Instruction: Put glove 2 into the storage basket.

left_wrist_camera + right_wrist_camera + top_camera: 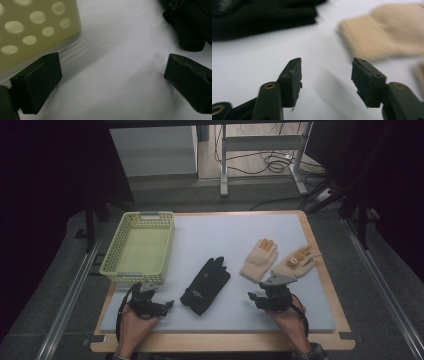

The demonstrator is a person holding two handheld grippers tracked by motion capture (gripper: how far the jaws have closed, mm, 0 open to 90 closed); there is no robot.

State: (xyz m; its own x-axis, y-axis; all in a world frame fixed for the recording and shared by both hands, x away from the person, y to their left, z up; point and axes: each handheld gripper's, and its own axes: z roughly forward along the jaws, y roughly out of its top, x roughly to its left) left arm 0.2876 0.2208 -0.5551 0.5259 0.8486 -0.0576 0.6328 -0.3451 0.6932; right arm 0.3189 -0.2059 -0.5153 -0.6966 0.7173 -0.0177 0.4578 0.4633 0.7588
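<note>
We see the tabletop [320,270], a wooden board carrying a pale grey-white mat [225,235] that covers most of it, and both pairs of fingers hover low over the near part of that mat.

Next in size is the yellow-green perforated basket [137,247], which sits on the far left of the mat, just beyond the left gripper [167,304]. In the left gripper view, a corner of the basket wall [37,27] stands just past the left-hand finger [37,82], close but apart from it.

The black glove [205,285] lies flat between the two grippers, its cuff end near the left fingers and its fingertips pointing away. In the left gripper view a dark rolled edge of it [190,27] sits just beyond the right-hand finger; in the right gripper view it [262,17] lies ahead and to the left of the fingers.

A tan knit glove [259,260] with orange tips lies just beyond the right gripper [251,297]; in the right gripper view its cuff [382,37] is ahead and to the right of the fingers, blurred. A second tan glove [296,261] lies beside the first, on its outer side, touching or nearly touching it.

The left fingers stand wide apart with bare mat between them, gripping nothing. The right fingers are likewise parted over bare mat, gripping nothing. A hand [134,325] holds the left gripper and another hand [289,320] the right.
</note>
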